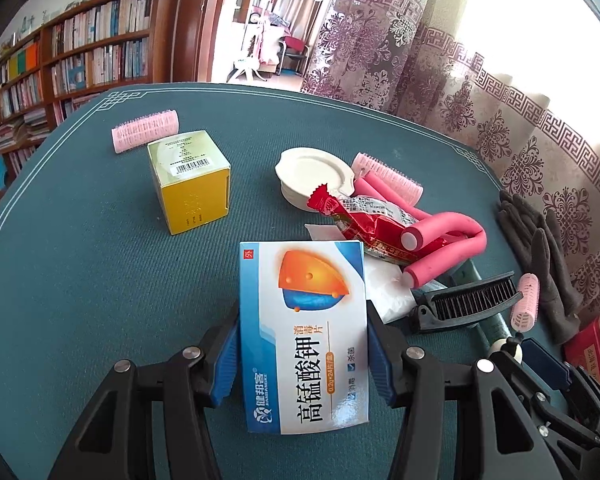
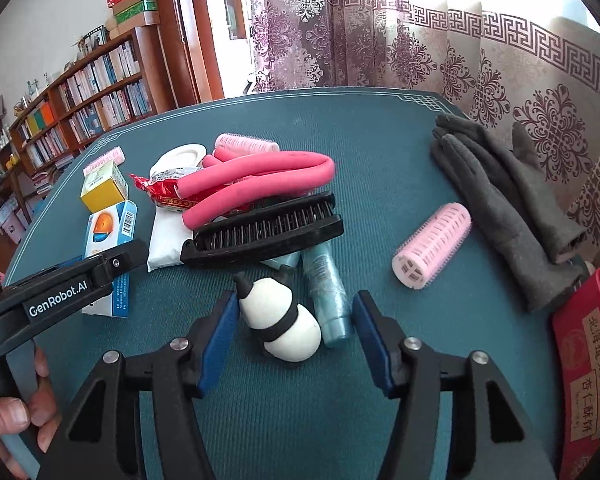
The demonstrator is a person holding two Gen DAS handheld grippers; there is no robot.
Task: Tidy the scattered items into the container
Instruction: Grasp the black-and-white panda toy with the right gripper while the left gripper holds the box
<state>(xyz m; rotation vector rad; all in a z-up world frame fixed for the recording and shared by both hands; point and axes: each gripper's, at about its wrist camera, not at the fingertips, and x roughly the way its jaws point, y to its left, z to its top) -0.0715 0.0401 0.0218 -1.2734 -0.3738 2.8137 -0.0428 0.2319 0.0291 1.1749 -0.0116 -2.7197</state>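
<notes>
One red tin (image 2: pixel 588 364) at table edge; contents hidden.

Both views are bright with daylight. It comes through the curtains (image 1: pixel 480 92) at the far side and right, where the window (image 1: pixel 540 20) is blown out to plain white. The doorway (image 1: pixel 268 32) beyond the worktop (image 1: pixel 80 240) is also overexposed in the left wrist view. Shadows on the worktop are soft and short, lying close under the yellow box (image 1: pixel 192 184) and the brush (image 2: pixel 264 232). The white box (image 1: pixel 304 336) shows mild glare on its glossy face. Fisheye distortion bends the worktop edge and the bookshelf (image 2: pixel 88 96) into curves, and black vignetting fills the corners. Near things are sharp; the shelf's book spines are too small to read.
</notes>
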